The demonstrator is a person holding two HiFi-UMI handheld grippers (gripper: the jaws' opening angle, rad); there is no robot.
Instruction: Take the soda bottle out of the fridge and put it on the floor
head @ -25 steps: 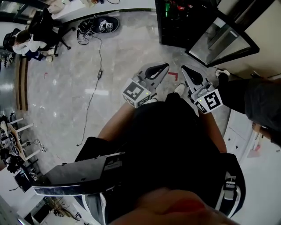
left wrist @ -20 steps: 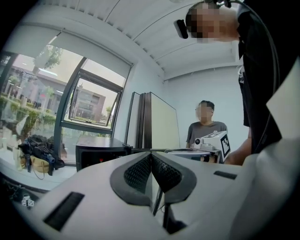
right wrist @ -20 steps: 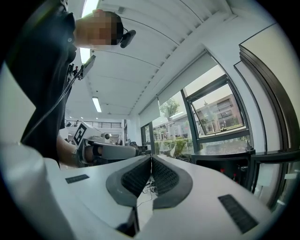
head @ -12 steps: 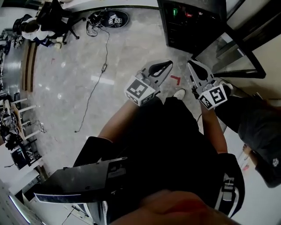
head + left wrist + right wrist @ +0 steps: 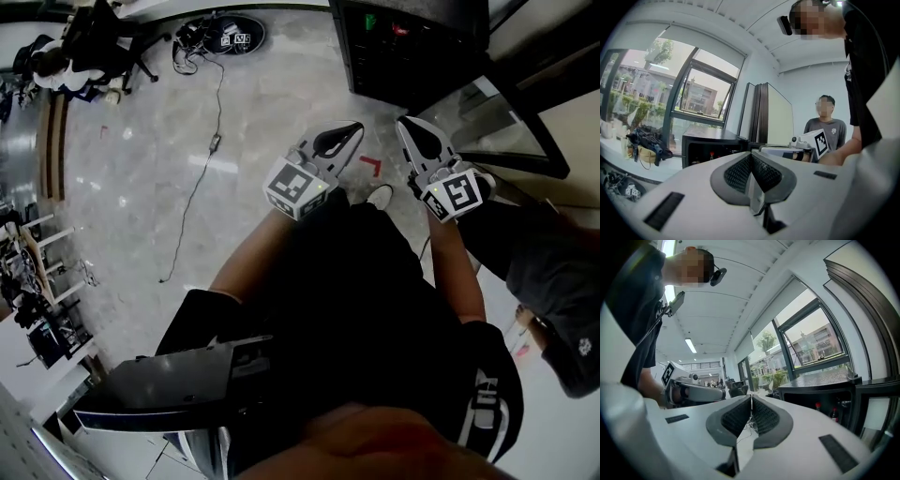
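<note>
The black fridge (image 5: 403, 47) stands at the top right on the marble floor, its glass door (image 5: 511, 122) swung open to the right. In the right gripper view, two small red-capped bottles (image 5: 817, 405) stand inside the fridge (image 5: 825, 394). In the left gripper view only a red speck shows in the dark interior (image 5: 711, 153). My left gripper (image 5: 352, 128) and right gripper (image 5: 403, 123) are held side by side in front of the fridge, a short way from it. Both are shut with nothing between the pads (image 5: 751, 159) (image 5: 751, 401).
A red tape mark (image 5: 371, 166) lies on the floor between the grippers. A cable (image 5: 202, 169) runs across the floor to a round black base (image 5: 225, 33). One person stands close at the right (image 5: 544, 262). Another sits at the far left (image 5: 66, 56).
Both grippers have moved forward toward the fridge, staying shut. The head view has shifted, so the fridge and its door sit nearer the top edge.
</note>
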